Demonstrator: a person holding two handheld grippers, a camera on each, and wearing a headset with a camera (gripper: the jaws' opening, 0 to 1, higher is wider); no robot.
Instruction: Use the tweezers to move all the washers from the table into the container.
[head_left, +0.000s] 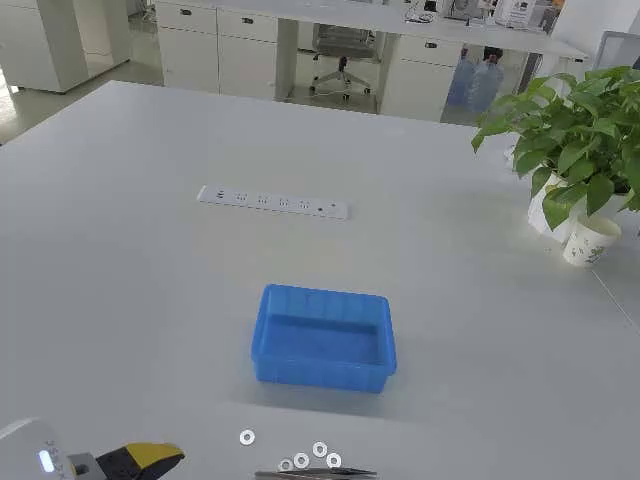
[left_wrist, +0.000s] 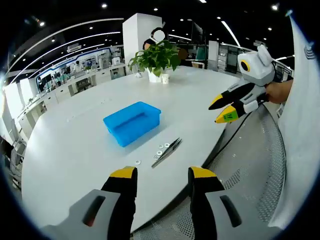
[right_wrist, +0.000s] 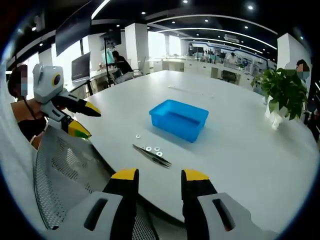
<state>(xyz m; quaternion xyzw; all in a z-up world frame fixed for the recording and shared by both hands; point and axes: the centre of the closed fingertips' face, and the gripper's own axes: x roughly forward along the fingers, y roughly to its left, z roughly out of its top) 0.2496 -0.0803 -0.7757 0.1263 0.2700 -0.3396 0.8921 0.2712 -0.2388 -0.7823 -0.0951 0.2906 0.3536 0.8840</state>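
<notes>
Head view: a white table (head_left: 120, 250) carries the blue container (head_left: 323, 340), an open rectangular tub near the middle. The washers lie on the table on the near side of the container. One washer (head_left: 247, 437) sits alone to the left. A cluster of four washers (head_left: 318, 456) lies to its right, just beside the tweezers (head_left: 315, 473). The tweezers lie flat along the near table edge.

Farther across the table lies a white power strip (head_left: 272, 202). At the right edge stand a potted plant (head_left: 580, 130) and a paper cup (head_left: 590, 240). The cup bears printed marks too small to read. A gripper tip (head_left: 150, 458), yellow and black, enters at the lower left corner; its side cannot be fixed from this view.

Left gripper view: the left gripper (left_wrist: 162, 175) is held off the near table edge, aimed at the tweezers and container. Its jaws stand apart and hold nothing. The right gripper (left_wrist: 219, 111) hangs over a mesh chair back (left_wrist: 250, 165), well apart from the table's things, jaws parted and empty. Its lower yellow jaw carries a small green marking, not legible.

Right gripper view: both grippers show the same parted, empty jaws. The tweezers and washers lie between the right gripper and the container.
</notes>
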